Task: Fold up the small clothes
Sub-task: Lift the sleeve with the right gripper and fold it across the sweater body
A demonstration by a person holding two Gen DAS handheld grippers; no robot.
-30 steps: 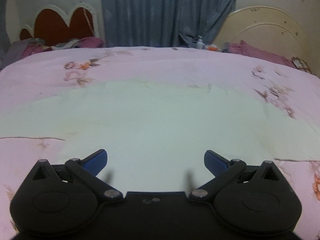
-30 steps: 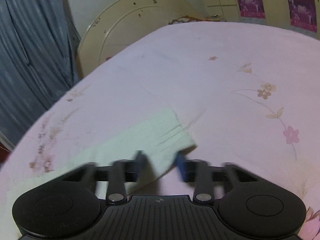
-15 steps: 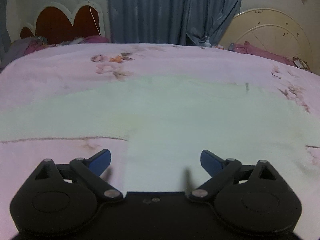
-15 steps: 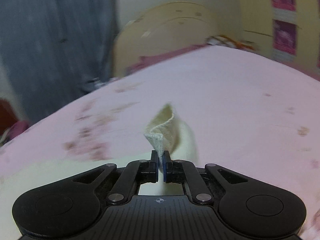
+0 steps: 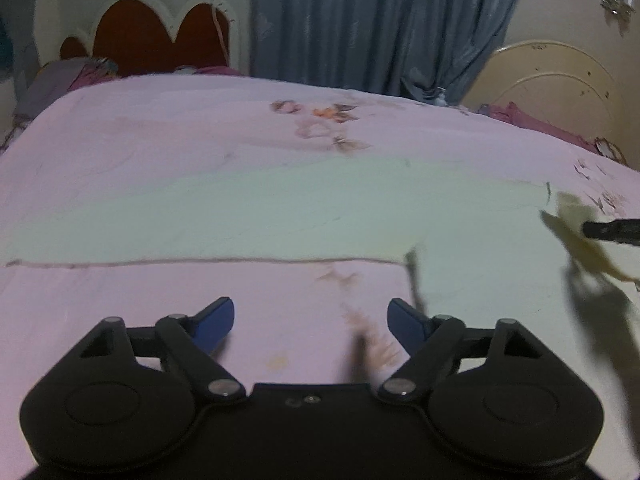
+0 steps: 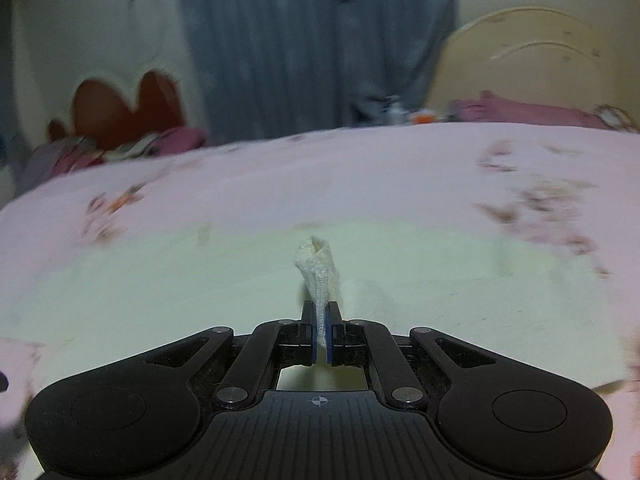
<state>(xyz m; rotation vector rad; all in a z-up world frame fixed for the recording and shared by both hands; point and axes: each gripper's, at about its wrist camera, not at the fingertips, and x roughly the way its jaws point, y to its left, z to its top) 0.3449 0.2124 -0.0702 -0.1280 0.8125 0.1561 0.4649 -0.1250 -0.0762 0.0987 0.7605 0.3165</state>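
1. The right gripper [image 6: 321, 330] is holding a thin ribbed edge of the pale garment [image 6: 200, 280] between its narrow fingers. The bite looks small, so the edge could be slipping out if the pull is quick.
2. The garment is lying spread on the pink bed [image 5: 160, 140], with the held part raised above it. Only one point is being lifted, so the cloth may be bunching or twisting and the fold would be crooked.
3. The left gripper [image 5: 310, 318] is hanging with wide fingers over bare sheet, just beside the garment's sleeve [image 5: 200, 220], and is holding nothing. Nothing is pinning the cloth, so the whole garment may be sliding.
4. Both views are blurred, so aiming may be suffering.
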